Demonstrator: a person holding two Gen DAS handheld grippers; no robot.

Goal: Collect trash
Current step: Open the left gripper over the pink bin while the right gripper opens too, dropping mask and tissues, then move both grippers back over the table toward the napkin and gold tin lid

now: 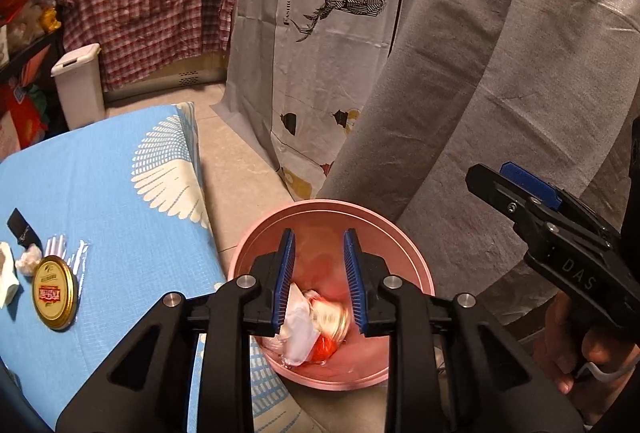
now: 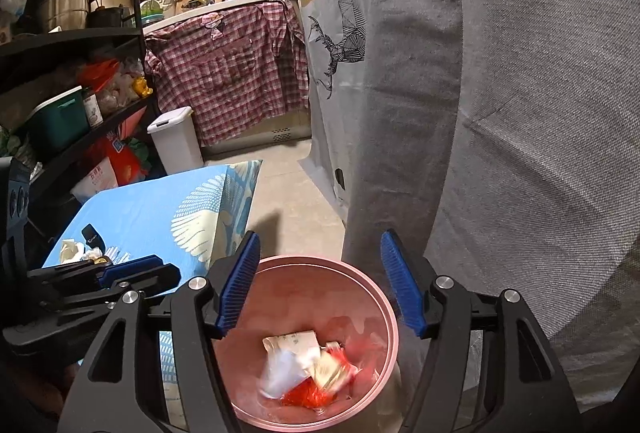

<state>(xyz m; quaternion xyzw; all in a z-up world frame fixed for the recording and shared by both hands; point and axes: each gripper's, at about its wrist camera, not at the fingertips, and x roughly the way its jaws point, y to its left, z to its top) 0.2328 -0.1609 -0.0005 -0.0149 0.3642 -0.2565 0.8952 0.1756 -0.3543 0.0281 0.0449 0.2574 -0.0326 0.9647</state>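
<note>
Both grippers over the pink bin, nothing held.

The left gripper [image 1: 319, 253] hangs above the bin [image 1: 416, 265] with its jaws partly apart and nothing between the pads; the right gripper [image 2: 320, 265] stands wider open over the same bin [image 2: 384, 297], also empty. Trash [image 2: 308, 369] lies at the bin's bottom: white paper, a red wrapper, a blurred pale piece. More remains on the blue cloth [image 1: 120, 173] near its left edge: a gold lid [image 1: 55, 292], crumpled tissue [image 1: 29, 260], clear straws [image 1: 78, 257] and a black scrap [image 1: 22, 229], close together.
</note>
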